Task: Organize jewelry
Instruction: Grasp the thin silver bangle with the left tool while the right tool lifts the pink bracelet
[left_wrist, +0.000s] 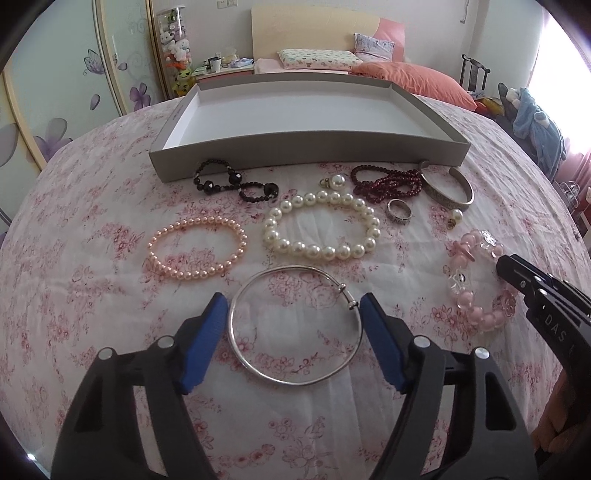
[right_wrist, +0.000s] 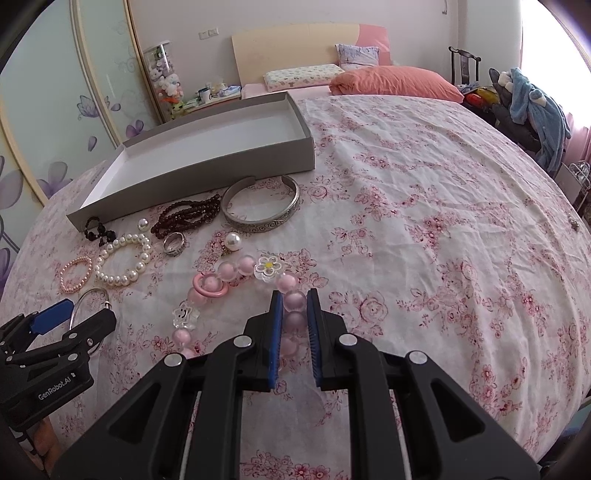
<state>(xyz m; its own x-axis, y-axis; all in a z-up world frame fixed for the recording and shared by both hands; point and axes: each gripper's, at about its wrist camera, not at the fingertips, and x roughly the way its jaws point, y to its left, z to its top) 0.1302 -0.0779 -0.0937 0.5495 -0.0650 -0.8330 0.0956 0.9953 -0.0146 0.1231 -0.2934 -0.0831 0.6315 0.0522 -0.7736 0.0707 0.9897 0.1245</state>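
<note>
A thin silver bangle (left_wrist: 295, 382) lies flat on the floral bedspread between the blue pads of my left gripper (left_wrist: 293, 306). The jaws stand open, each pad a sliver off the ring. My right gripper (right_wrist: 293, 295) is shut on the near side of a pink bead bracelet (right_wrist: 236, 271) with flower charms, and a bead sits squeezed between its pads. In the left wrist view that right gripper (left_wrist: 517, 280) lies over the pink bead bracelet (left_wrist: 476, 280). An empty grey box (left_wrist: 306, 155) stands open behind the jewelry.
Before the box lie a black bead bracelet (left_wrist: 236, 181), dark red beads (left_wrist: 388, 184), a silver cuff (left_wrist: 447, 199), a ring (left_wrist: 399, 212), two pearl earrings, a white pearl bracelet (left_wrist: 325, 251) and a peach pearl bracelet (left_wrist: 199, 221). Pillows lie beyond the box.
</note>
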